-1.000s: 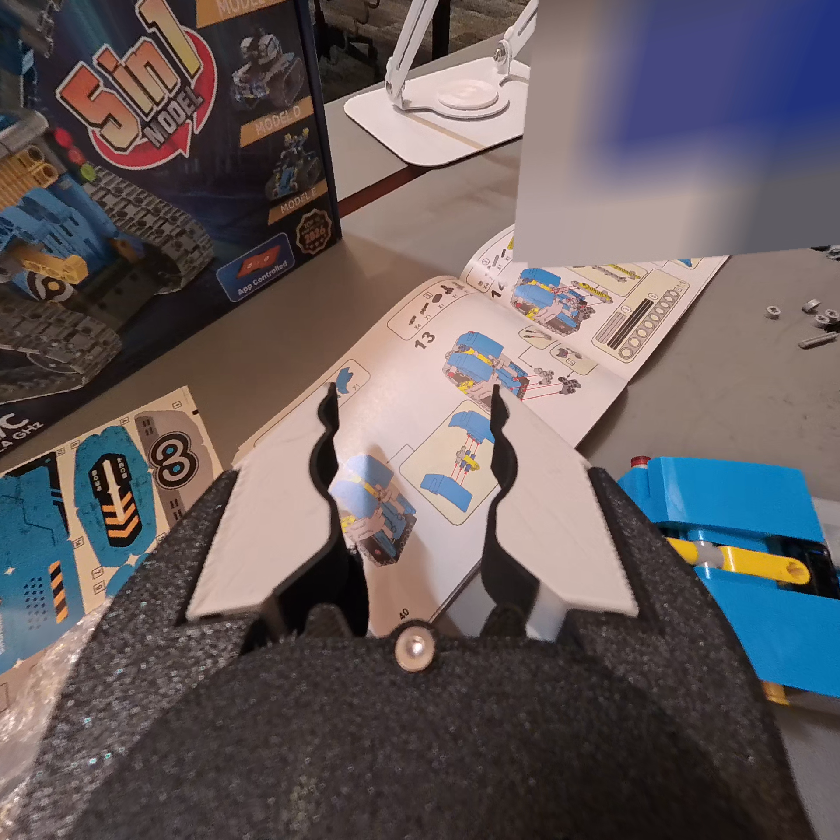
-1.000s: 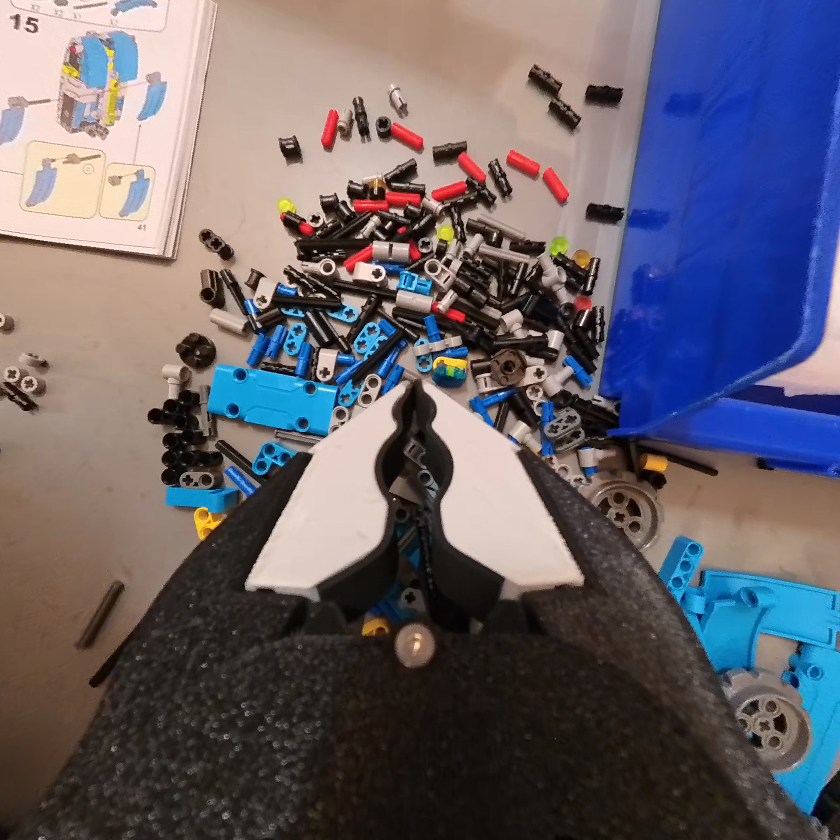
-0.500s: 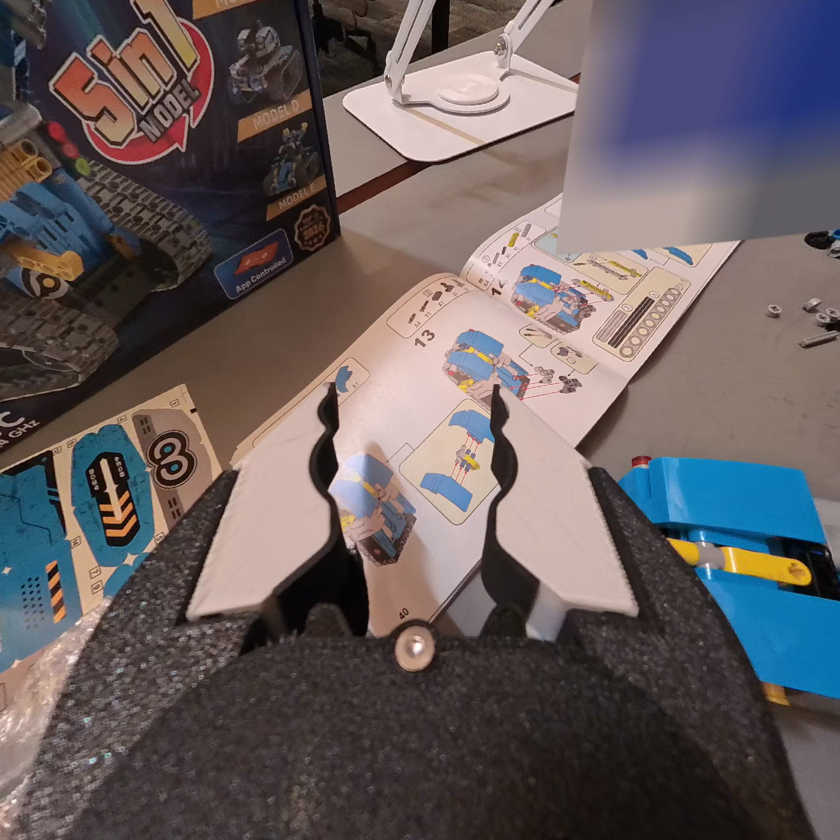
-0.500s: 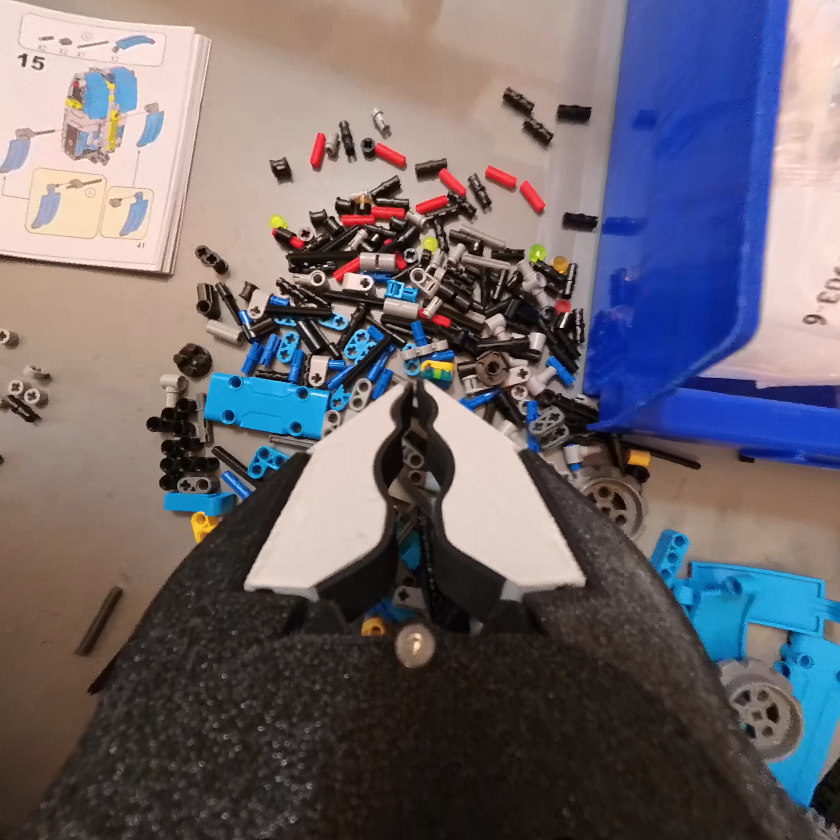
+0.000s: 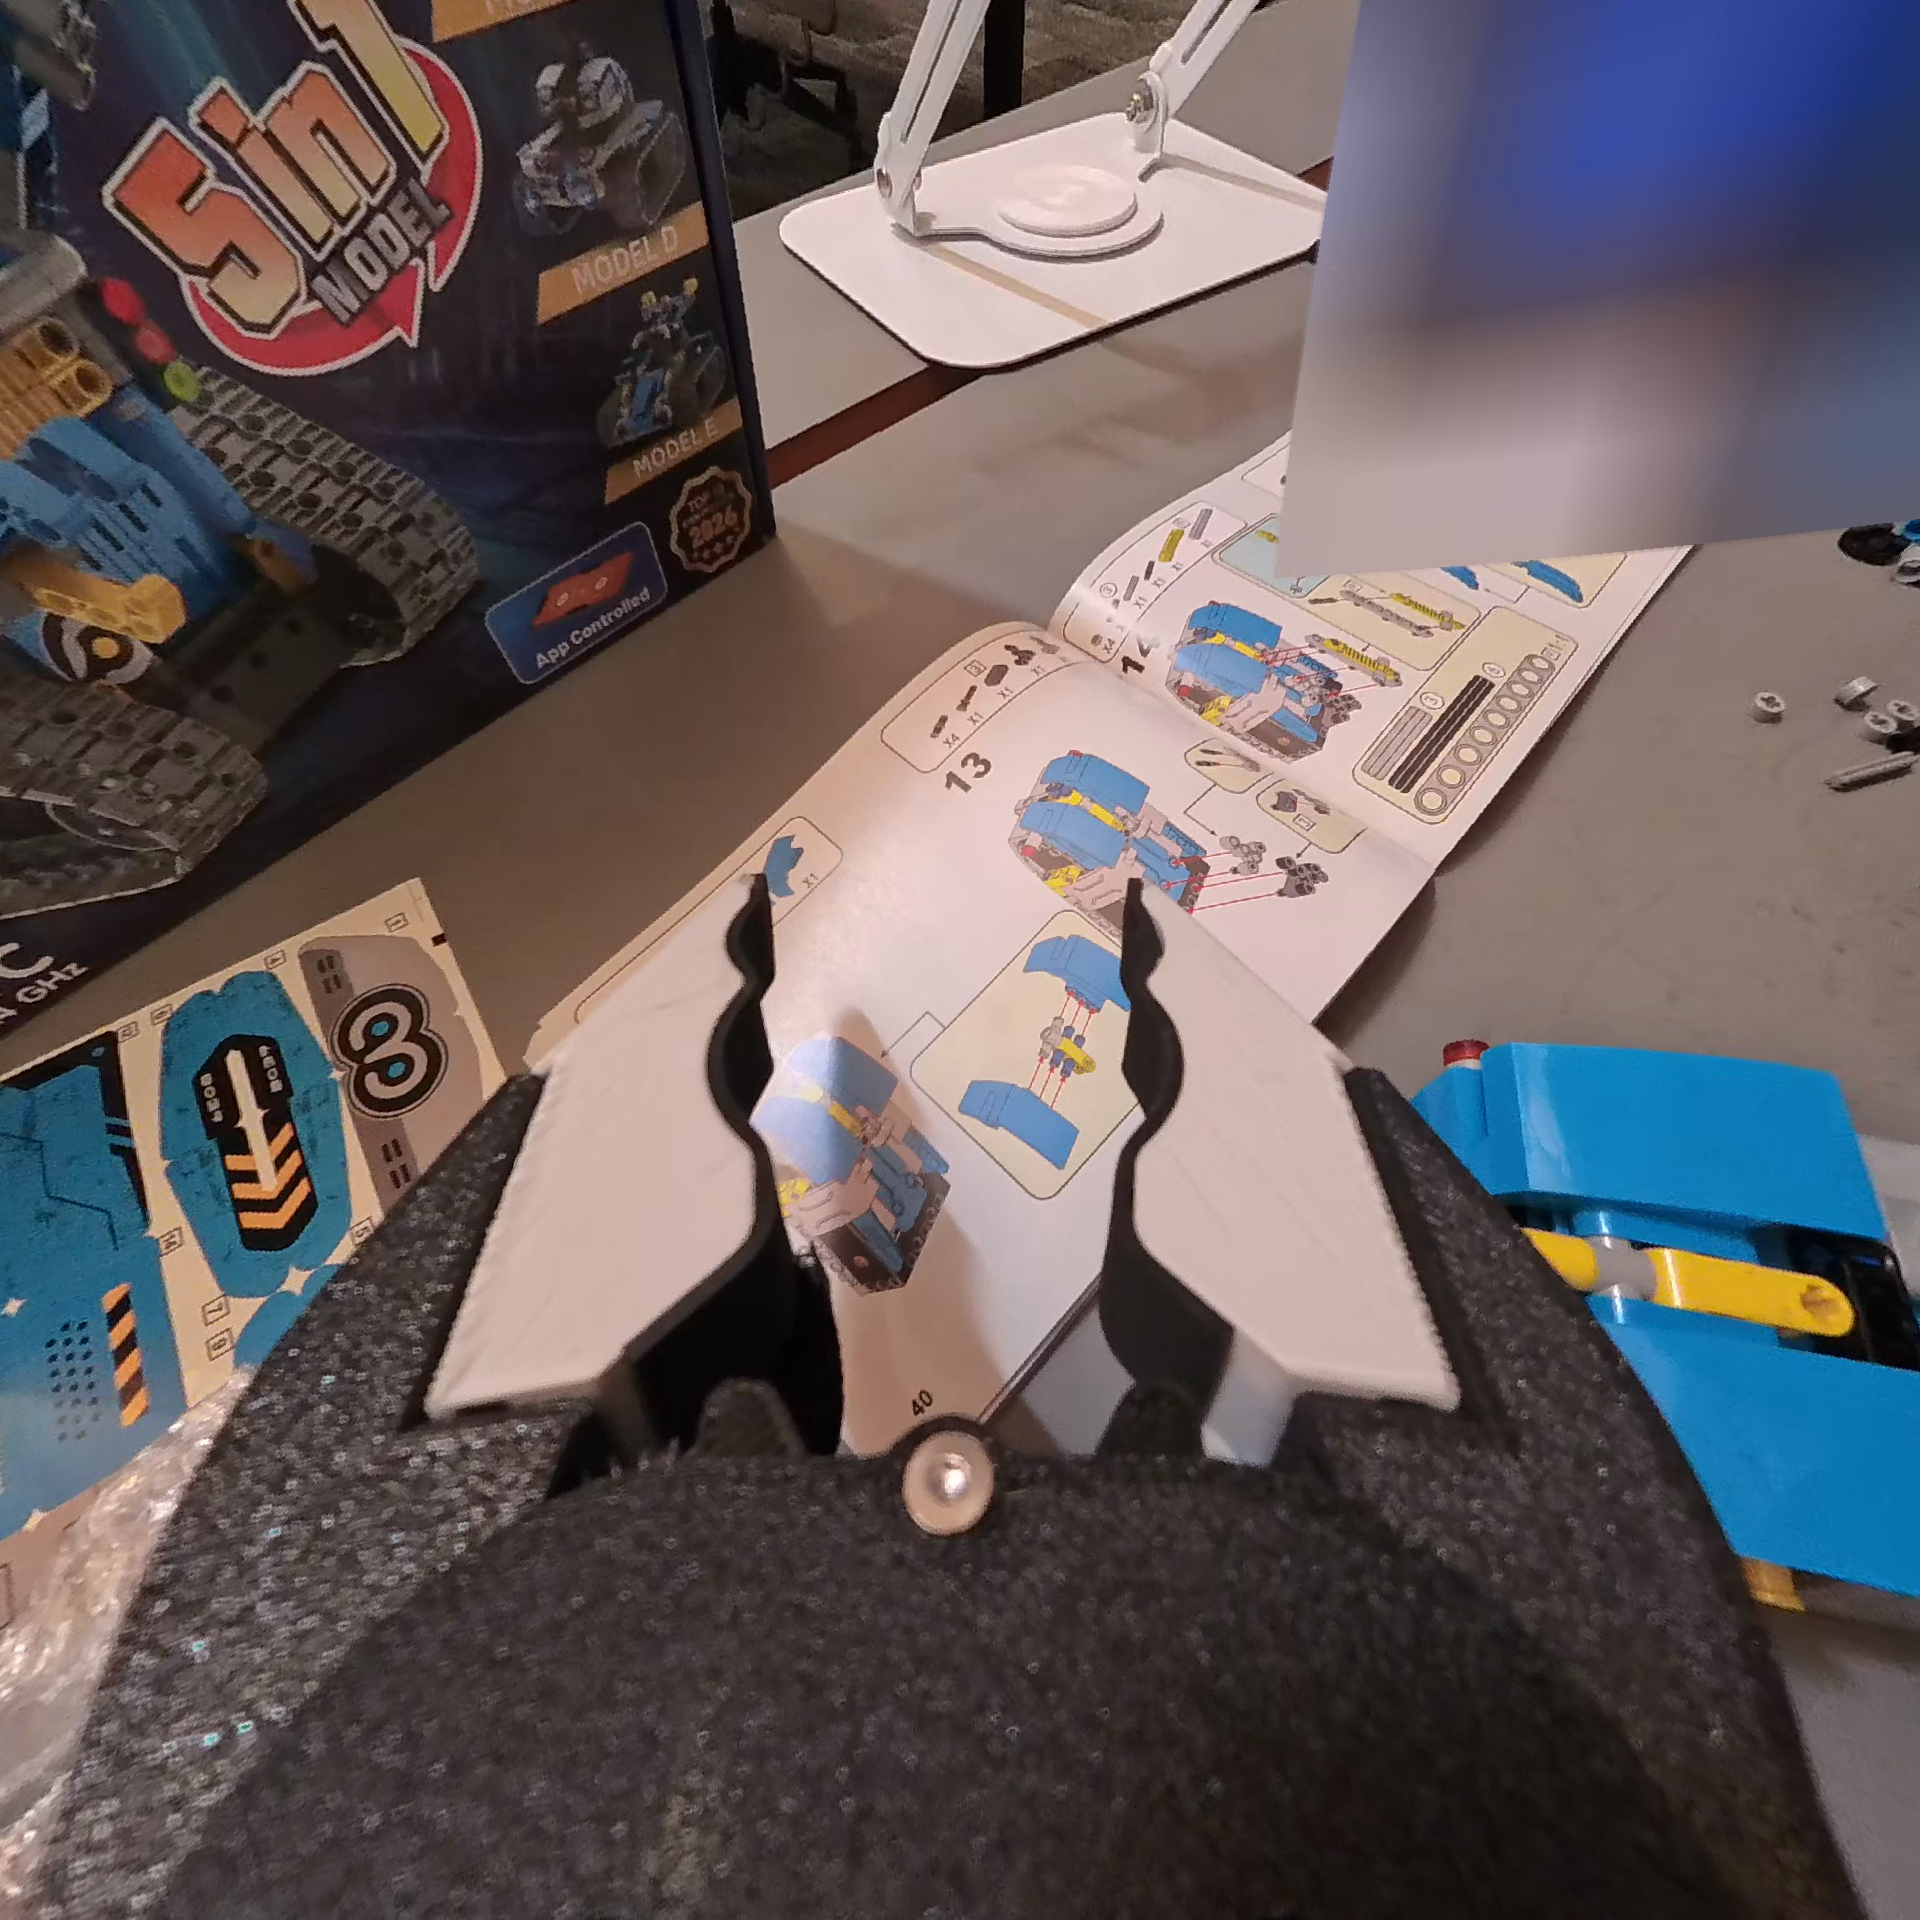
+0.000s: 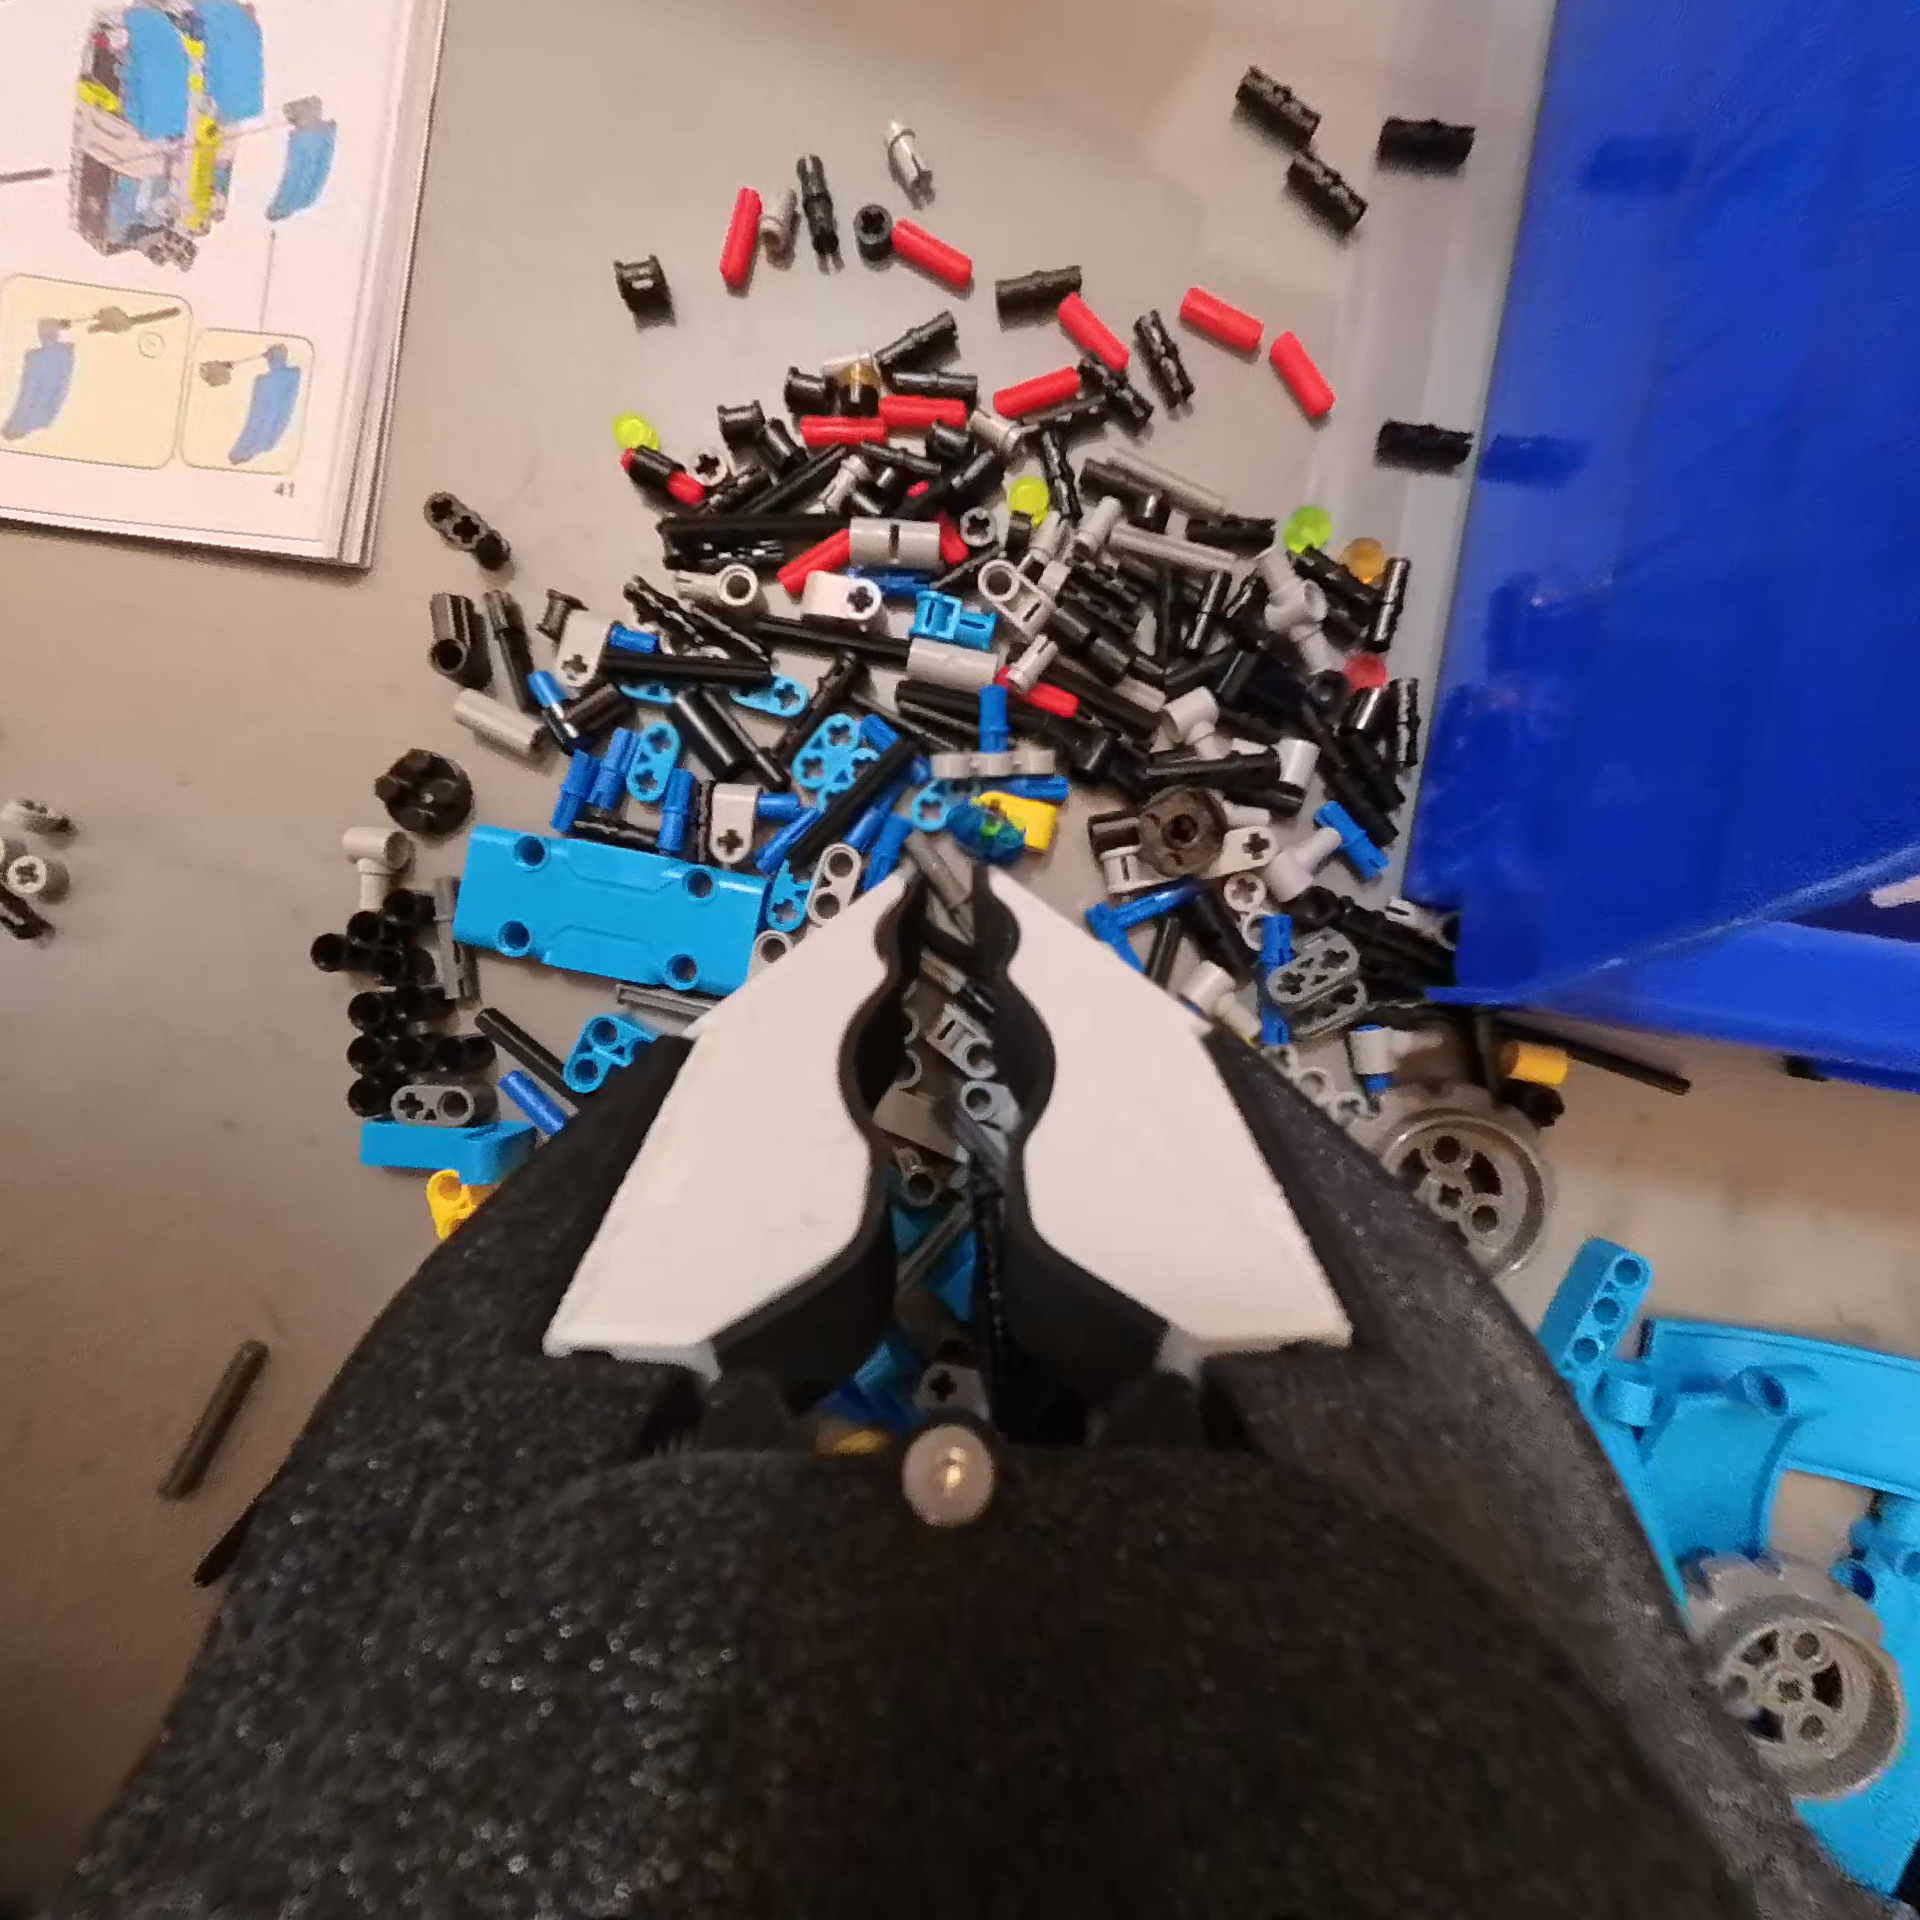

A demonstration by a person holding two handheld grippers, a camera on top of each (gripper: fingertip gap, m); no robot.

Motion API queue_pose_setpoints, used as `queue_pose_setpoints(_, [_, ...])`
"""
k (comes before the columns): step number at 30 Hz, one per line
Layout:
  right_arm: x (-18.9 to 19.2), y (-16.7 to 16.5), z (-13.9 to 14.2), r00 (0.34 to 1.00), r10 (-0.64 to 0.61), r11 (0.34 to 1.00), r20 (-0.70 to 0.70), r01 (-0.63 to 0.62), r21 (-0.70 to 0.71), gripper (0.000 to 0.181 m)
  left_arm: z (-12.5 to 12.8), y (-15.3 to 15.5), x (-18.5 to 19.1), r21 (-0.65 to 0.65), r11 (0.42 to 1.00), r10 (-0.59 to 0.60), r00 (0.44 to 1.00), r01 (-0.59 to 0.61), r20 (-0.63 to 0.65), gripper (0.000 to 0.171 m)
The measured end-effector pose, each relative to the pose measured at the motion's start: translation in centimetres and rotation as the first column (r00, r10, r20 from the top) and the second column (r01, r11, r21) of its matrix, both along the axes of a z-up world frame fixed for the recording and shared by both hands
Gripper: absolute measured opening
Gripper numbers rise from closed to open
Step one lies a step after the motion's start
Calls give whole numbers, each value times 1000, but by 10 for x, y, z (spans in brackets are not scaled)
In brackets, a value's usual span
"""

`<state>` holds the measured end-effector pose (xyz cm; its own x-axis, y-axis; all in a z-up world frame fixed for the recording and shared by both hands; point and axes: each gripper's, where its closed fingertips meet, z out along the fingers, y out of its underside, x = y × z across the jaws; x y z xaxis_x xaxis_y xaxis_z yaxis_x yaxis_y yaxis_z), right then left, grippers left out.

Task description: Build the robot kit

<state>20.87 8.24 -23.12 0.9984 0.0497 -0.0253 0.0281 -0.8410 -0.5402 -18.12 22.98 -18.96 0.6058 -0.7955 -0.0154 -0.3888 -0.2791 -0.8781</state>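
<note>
My left gripper (image 5: 940, 894) is open and empty, held above the open instruction booklet (image 5: 1039, 883). A partly built blue model (image 5: 1704, 1247) with a yellow beam lies just right of it. My right gripper (image 6: 951, 883) is shut down to a narrow slit. Its tips are low over the near edge of a pile of small parts (image 6: 987, 644) in black, red, grey and blue. A thin dark grey piece shows in the slit; I cannot tell whether it is pinched. A flat blue panel (image 6: 613, 909) lies left of the tips.
A blue bin (image 6: 1683, 520) stands right of the pile. Grey wheels (image 6: 1465, 1174) and blue frame parts (image 6: 1766, 1403) lie at the lower right. A second booklet page (image 6: 187, 270) is at the upper left. The kit box (image 5: 343, 364), a sticker sheet (image 5: 208, 1122) and a white stand base (image 5: 1039, 249) surround the left gripper. The gap from one gripper's tips to the other's is roughly 40 centimetres.
My right gripper has moved down and closer to the pile, which now looks larger. The left view has shifted only slightly. Neither jaw opening has visibly changed.
</note>
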Motion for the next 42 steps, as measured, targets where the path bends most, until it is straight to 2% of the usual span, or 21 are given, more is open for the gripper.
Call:
queue_pose_setpoints(4, [0,-2,1,1000,2,1000,6,-2,-10,5,0,0,0,0,1000,0,1000,0,1,68])
queue_pose_setpoints(8, [-3,3,17,1000,20,998,21,-21,64,5,1,0,0,5,1000,1,1000,-1,1,67])
queue_pose_setpoints(12, [-45,13,47,983,170,966,-65,-154,208,5,0,0,1,23,1000,4,1000,-4,-18,67])
queue_pose_setpoints(16, [-123,-1,66,859,478,864,-183,-424,271,5,3,0,0,53,999,12,1000,-12,-14,67])
queue_pose_setpoints(21, [-178,-24,54,721,688,718,-86,-658,226,5,3,0,1,59,998,11,1000,-10,-20,66])
queue_pose_setpoints(23, [-189,-25,44,702,711,694,-31,-695,186,5,3,0,1,61,998,11,1000,-10,-20,66])
queue_pose_setpoints(29, [-212,-18,23,706,708,704,1,-705,85,5,4,0,0,65,998,18,1000,-17,-22,65])
queue_pose_setpoints(34, [-211,-17,10,719,695,718,3,-694,46,5,5,-1,0,86,996,17,999,-15,-28,65])
queue_pose_setpoints(37, [-209,-19,6,727,686,727,-29,-685,38,5,5,-1,1,92,996,15,999,-12,-36,65])
queue_pose_setpoints(42, [-219,-21,8,691,722,690,-13,-720,67,5,3,-1,1,84,996,14,999,-10,-41,65])
